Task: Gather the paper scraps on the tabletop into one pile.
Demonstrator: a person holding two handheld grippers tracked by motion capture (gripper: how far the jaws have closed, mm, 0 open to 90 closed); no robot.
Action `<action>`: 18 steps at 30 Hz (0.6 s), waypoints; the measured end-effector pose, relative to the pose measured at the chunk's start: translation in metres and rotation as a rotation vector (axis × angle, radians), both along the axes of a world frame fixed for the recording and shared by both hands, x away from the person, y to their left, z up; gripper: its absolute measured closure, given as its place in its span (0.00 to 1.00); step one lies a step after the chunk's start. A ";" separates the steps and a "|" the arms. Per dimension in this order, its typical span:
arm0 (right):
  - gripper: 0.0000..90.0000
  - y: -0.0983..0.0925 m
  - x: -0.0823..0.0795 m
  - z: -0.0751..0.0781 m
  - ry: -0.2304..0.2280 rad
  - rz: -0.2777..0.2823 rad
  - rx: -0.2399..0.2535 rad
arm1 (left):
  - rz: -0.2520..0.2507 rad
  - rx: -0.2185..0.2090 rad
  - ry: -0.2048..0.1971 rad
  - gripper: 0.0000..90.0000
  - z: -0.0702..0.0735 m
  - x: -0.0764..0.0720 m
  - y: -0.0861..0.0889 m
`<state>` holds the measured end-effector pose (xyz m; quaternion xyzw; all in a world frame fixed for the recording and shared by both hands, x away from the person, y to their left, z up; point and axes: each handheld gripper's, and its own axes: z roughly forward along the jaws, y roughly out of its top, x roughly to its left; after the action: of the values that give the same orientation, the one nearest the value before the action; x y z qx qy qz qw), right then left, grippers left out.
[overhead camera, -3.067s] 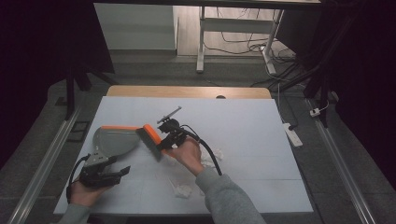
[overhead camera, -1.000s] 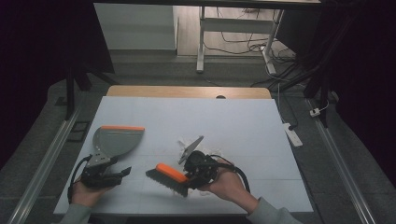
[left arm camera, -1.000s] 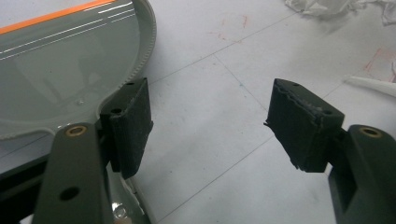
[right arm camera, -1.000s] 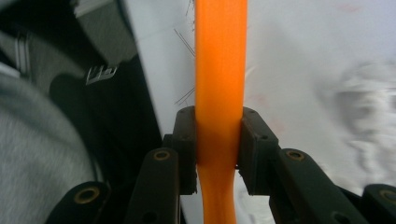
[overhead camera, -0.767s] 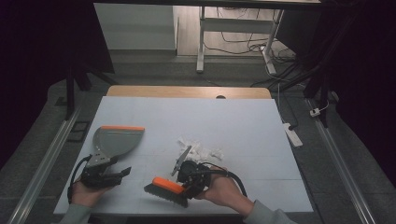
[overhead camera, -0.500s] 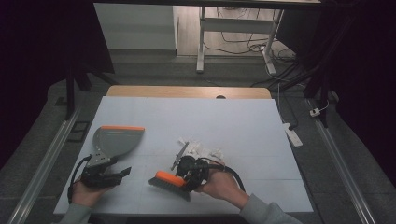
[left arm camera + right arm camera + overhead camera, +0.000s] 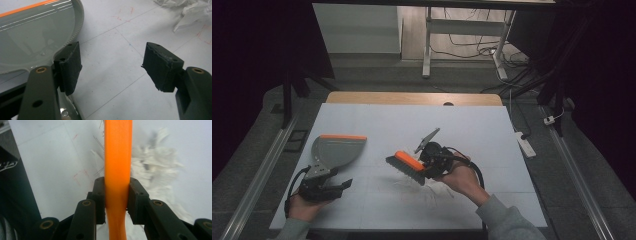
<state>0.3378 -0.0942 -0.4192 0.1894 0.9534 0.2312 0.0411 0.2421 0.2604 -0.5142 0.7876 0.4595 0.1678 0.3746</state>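
Fingers (image 7: 117,202) clamp orange brush (image 7: 406,167), paper scraps (image 7: 155,170) probably beneath

1. The left hand (image 7: 302,206) comes in at the bottom left of the high view, about 7 o'clock, and holds the left claw (image 7: 343,186) low over the table.
2. Its jaws stand wide apart with nothing between the pads (image 7: 71,67).
3. The right forearm enters from 5 o'clock (grey sleeve); the right hand (image 7: 462,179) points the right claw (image 7: 424,170) toward 9 o'clock.
4. Its jaws are clamped tight on an orange handle (image 7: 117,170).
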 end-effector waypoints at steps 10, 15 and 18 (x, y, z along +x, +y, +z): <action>0.79 -0.029 -0.019 0.010 0.027 0.074 -0.016 | -0.004 0.001 0.002 0.35 0.000 0.000 -0.001; 0.79 -0.033 -0.045 -0.005 0.082 0.161 -0.093 | -0.010 0.003 0.002 0.35 0.000 0.000 -0.001; 0.79 -0.031 -0.060 -0.015 0.090 0.204 -0.123 | -0.009 0.004 0.002 0.35 -0.001 0.000 -0.002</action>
<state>0.2780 -0.1251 -0.4346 0.0990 0.9810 0.1663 -0.0140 0.2424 0.2583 -0.5148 0.7907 0.4558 0.1663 0.3734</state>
